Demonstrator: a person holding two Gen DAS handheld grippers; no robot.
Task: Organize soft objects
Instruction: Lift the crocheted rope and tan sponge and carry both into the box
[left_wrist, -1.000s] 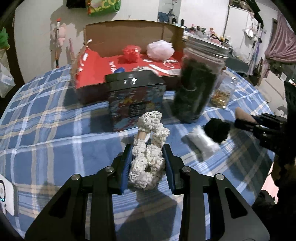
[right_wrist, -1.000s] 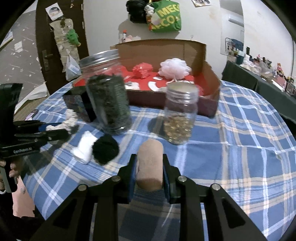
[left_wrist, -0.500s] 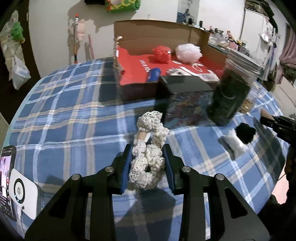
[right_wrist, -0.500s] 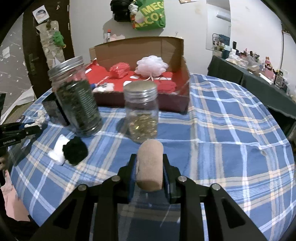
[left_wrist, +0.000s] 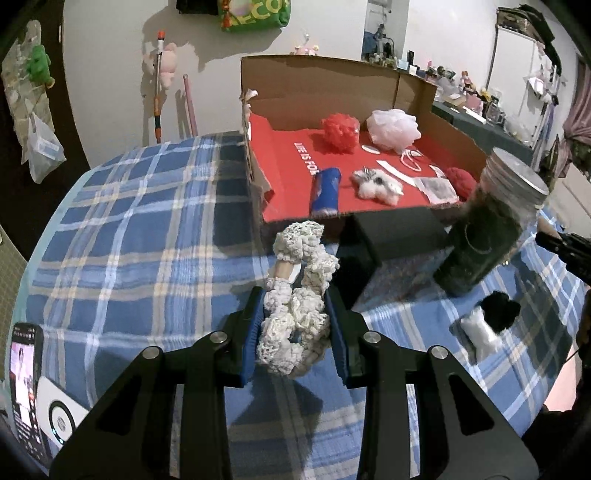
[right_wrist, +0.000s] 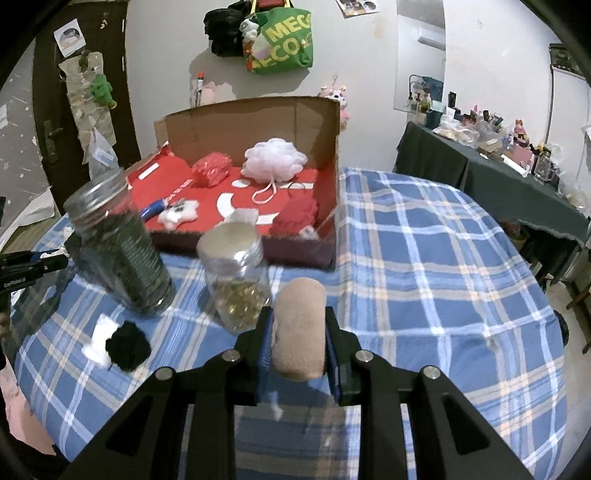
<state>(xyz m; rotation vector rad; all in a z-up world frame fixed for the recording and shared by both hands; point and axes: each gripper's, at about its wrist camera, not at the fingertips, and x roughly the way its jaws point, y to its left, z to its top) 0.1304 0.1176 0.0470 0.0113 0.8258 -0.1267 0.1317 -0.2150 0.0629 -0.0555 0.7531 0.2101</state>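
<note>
Above the near part of a round table (left_wrist: 122, 236) covered in a blue plaid cloth, the left gripper (left_wrist: 295, 332) tilts downward toward the tabletop, its two blue-padded jaws clamped on a cream crocheted item (left_wrist: 295, 299) that rises out beyond the fingertips, clear of the cloth. The right gripper (right_wrist: 298, 334) tilts down in a similar way, and its jaws press on both sides of a tan plush roll (right_wrist: 299, 328), held upright between them above the cloth. On the far side of the table stands an open cardboard box (left_wrist: 317, 79) with a red lining; inside it lie a red pom-pom (left_wrist: 340, 132), a white mesh bath puff (left_wrist: 393, 129), a blue roll (left_wrist: 325, 192), a small white fluffy toy (left_wrist: 375, 184) and a dark red soft ball (left_wrist: 460, 181). Just in front of the box sits a black tin (left_wrist: 391, 236), and to its right a tall jar (left_wrist: 487, 236) of dark contents with a metal lid. A shorter jar (right_wrist: 238, 273) with golden contents stands right of the tall one, just beyond the right gripper. On the cloth near the tall jar lies a black-and-white pom-pom (left_wrist: 487, 325). A phone (left_wrist: 22, 376) rests at the left near edge.
</note>
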